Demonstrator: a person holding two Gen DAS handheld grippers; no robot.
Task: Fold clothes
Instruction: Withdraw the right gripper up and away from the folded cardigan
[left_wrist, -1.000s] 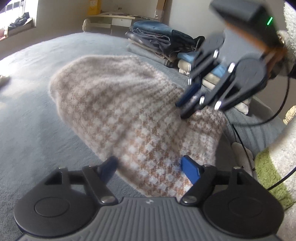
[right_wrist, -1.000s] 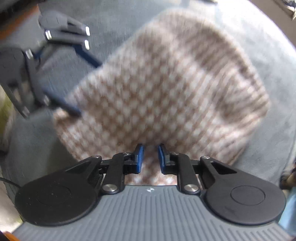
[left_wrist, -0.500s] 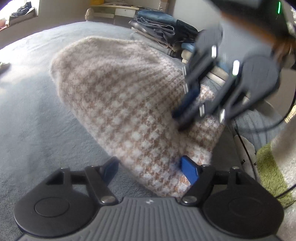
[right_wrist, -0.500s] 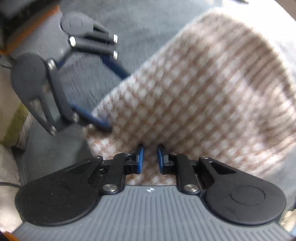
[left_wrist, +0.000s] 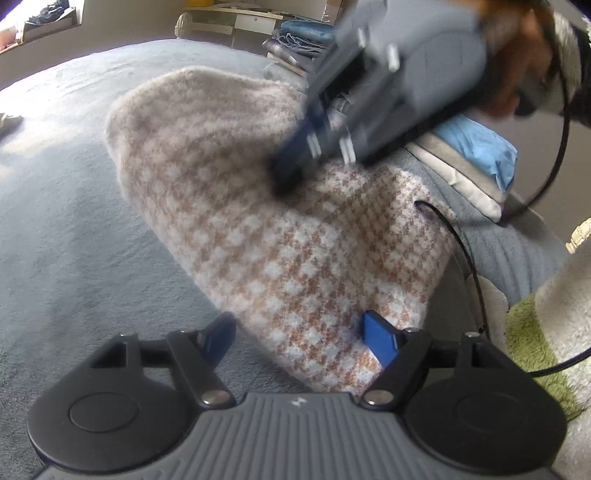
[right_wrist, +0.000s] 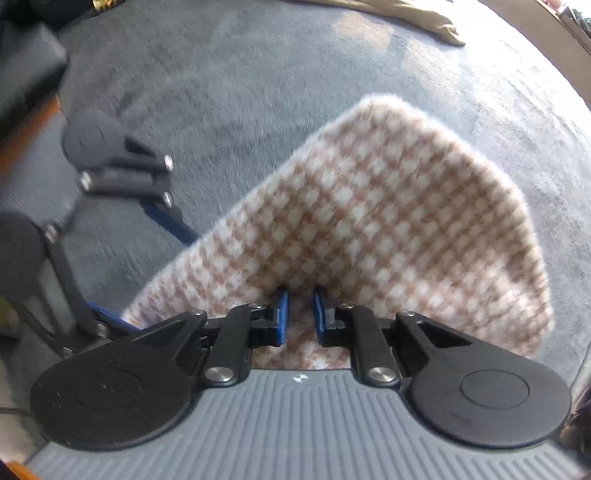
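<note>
Since a second ago the right gripper (right_wrist: 300, 314) has slid across the knit (left_wrist: 258, 229) on the grey bed (left_wrist: 74, 221), jaws pinching a fold. Left gripper (left_wrist: 299, 338) spread, straddling the corner. Soft, light, floppy: grip edges.

Grey carpet (left_wrist: 55, 221), black cable (left_wrist: 461, 251)

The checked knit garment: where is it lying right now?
The checked knit garment lies on the grey blanket, filling the middle of both wrist views, with the right gripper pinching its near edge and a pile of folded clothes behind it.
</note>
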